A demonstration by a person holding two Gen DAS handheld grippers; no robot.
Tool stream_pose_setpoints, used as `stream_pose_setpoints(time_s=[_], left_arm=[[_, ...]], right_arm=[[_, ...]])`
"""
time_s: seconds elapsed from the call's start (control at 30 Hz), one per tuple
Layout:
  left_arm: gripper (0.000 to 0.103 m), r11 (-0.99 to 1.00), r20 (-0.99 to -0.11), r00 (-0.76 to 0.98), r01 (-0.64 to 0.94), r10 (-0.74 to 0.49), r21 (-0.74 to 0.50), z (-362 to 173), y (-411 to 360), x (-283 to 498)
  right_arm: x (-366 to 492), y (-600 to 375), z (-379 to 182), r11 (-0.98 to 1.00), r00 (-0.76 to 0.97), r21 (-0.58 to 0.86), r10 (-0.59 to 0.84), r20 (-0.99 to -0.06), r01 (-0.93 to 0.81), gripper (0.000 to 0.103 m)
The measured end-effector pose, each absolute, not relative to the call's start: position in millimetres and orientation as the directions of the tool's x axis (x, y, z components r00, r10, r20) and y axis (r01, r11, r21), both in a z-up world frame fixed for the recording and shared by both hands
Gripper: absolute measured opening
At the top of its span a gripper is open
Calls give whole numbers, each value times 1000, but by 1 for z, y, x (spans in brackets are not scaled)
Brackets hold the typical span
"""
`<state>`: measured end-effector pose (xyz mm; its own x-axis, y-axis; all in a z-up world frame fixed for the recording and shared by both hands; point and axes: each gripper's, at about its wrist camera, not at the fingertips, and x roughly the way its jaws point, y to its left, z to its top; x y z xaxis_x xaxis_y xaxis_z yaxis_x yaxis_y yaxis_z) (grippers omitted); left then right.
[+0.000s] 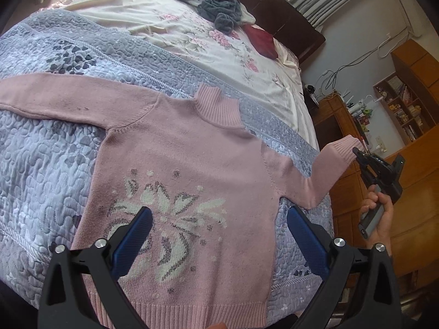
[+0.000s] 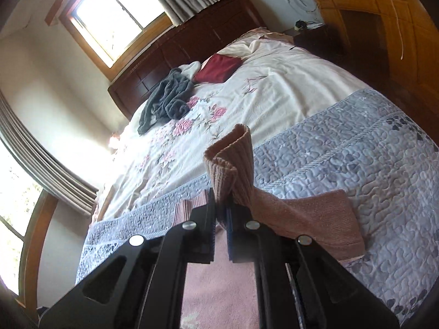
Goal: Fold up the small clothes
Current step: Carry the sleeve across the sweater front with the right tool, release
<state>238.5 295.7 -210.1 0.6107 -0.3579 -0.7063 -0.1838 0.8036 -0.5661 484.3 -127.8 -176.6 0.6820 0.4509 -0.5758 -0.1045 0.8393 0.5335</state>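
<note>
Here my right gripper (image 2: 221, 213) is pinched tight on the ribbed cuff (image 2: 233, 161) of the pink sweater (image 1: 186, 181), jaws pressed together with the knit bunched between them and the cuff end standing up past the tips. I hold it at the cuff, I judge, because that gives me the whole sleeve (image 1: 310, 178) to swing across the body in one go — the sleeve lifts off the quilt (image 1: 49, 170) from the armpit out to my grip at the right edge of the bed.

My left gripper (image 1: 219, 235) is spread wide and holds nothing. It hovers over the sweater's lower front, one blue pad (image 1: 134, 241) above the pale flower pattern (image 1: 170, 219), the other out past the right side seam above the quilt. It looks placed to pin the body down while the sleeve comes over.

The sweater lies flat, front up, hem nearest me, collar (image 1: 216, 107) far, the other sleeve stretched out to the left. Farther off on the floral sheet (image 1: 170, 27) — a crumpled grey garment (image 1: 216, 8) and a dark red folded piece (image 1: 260, 41) near the headboard.
</note>
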Motion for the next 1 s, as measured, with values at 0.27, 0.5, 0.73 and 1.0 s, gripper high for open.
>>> stream_pose_setpoints(time_s=[0.27,0.5,0.73,1.0], left_arm=[[99,789,-686,609,-154,-398,-595,-223,300,283],[99,747,-692,572,-193,-441,-636,-266,306,334],[99,693,-695,430,-193,-576,-694,-320,276,402],[99,646,-699,224,-271,-679,-714,-391,209,472]], right_arm=[[480,-10,-246,928,599,319,369,-711,-193,5],[468,67,-350,950,508,56,213,-834,-306,6],[429,66,-363,934,520,34,228,-824,-355,63],[329,-20,-348,954,526,192,288,-800,-231,66]])
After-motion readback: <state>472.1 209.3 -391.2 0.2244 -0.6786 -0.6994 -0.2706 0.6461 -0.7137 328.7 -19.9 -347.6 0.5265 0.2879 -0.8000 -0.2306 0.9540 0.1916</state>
